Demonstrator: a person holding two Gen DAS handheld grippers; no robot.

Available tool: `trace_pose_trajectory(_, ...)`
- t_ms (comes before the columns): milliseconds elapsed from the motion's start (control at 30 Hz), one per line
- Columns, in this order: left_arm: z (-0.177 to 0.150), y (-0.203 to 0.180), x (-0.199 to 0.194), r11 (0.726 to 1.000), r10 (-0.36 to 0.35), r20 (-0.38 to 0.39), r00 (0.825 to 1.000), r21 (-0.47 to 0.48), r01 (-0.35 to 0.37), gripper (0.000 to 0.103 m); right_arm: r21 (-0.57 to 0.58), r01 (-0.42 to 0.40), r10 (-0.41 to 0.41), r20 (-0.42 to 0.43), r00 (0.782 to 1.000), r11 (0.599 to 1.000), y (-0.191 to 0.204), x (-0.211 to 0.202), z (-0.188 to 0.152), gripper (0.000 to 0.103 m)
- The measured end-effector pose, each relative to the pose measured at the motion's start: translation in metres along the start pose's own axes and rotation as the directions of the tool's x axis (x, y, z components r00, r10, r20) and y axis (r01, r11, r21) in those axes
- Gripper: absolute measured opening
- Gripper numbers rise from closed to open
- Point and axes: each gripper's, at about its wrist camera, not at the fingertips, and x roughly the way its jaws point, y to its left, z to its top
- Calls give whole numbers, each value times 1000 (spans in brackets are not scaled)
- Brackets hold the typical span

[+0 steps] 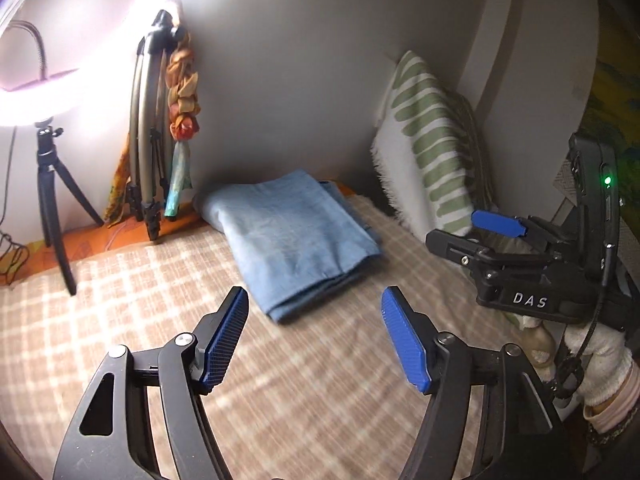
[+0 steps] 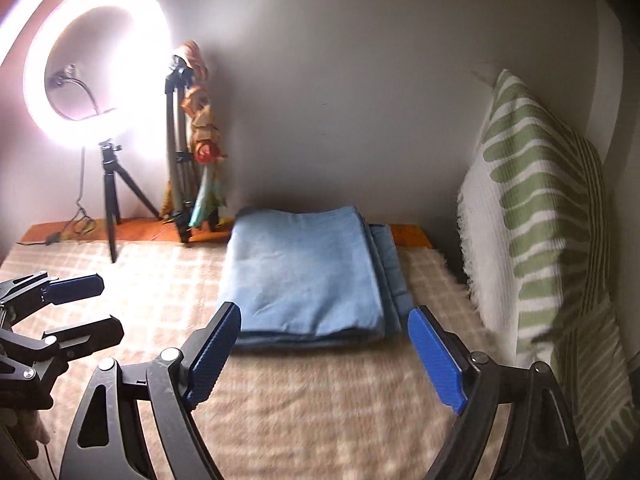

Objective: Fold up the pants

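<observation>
Light blue pants (image 1: 292,236) lie folded into a compact rectangle on the beige checked blanket (image 1: 140,292), near the wall. They also show in the right wrist view (image 2: 312,276). My left gripper (image 1: 314,336) is open and empty, held a little in front of the pants. My right gripper (image 2: 326,356) is open and empty, just in front of the pants' near edge. The right gripper also shows at the right of the left wrist view (image 1: 472,228), and the left gripper shows at the left of the right wrist view (image 2: 96,306).
A lit ring light on a small tripod (image 2: 96,64) stands at the back left. A folded tripod (image 2: 180,168) with a colourful cloth leans on the wall. A green-striped white pillow (image 2: 532,216) stands upright at the right. The blanket (image 2: 320,408) covers the bed.
</observation>
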Motion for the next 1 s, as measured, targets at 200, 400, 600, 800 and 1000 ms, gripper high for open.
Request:
trace_pose_trajectory(200,-23,-16,-31,1000,12,16,1000,-8,-12,70,18,-10,10,3,1000,1000,3,-37,-32,95)
trace_pose_trajectory(400,-47,-22,-51,999,28,14,1000,-37,-28,70,-20,-8,8,17,1000,1000,20,-67,-61,96)
trace_pose_trajectory(600,-66,-32,-66,999,46,7,999,-1,-46,70,7,-25,25,18,1000,1000,32,-85,-83,96)
trace_pose_trajectory(800,-74,-32,-76,999,43,15,999,-19,-43,70,37,-39,38,29,999,999,33,-96,-94,96)
trace_pose_trajectory(1000,-75,-38,-78,999,43,29,999,-17,-42,70,39,-43,41,51,998,998,33,-104,-97,103)
